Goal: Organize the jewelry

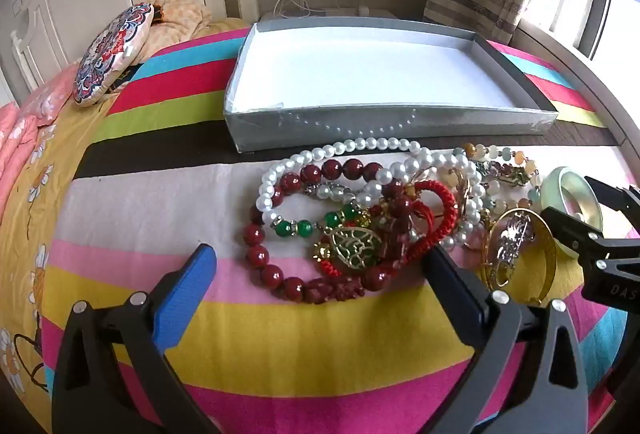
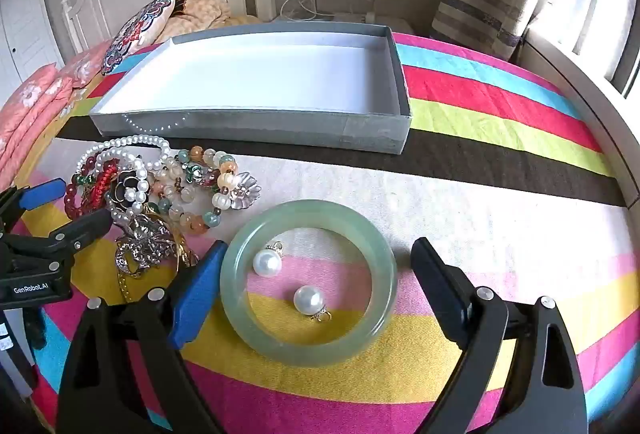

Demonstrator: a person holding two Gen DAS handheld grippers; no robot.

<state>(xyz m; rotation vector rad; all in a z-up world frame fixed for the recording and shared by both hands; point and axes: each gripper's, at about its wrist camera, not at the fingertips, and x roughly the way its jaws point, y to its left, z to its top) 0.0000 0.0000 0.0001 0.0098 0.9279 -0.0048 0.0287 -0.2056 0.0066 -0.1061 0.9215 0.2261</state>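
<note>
A tangled pile of jewelry (image 1: 360, 218) lies on the striped bedspread: a pearl necklace (image 1: 372, 144), a dark red bead bracelet (image 1: 260, 258), a red cord bracelet (image 1: 444, 210) and a gold-and-green pendant (image 1: 354, 248). My left gripper (image 1: 320, 266) is open, its fingers on either side of the pile's near part. A pale green jade bangle (image 2: 308, 274) lies flat with two pearl earrings (image 2: 267, 263) inside it. My right gripper (image 2: 320, 266) is open around the bangle. An empty grey box (image 2: 256, 126) with a white floor stands behind.
A gold bangle (image 1: 532, 266) and a silver brooch (image 2: 142, 246) lie between the grippers. A patterned round cushion (image 1: 114, 54) and pink quilts (image 2: 36, 106) sit at the far left. A bedside table with cables and a curtained window stand beyond the bed.
</note>
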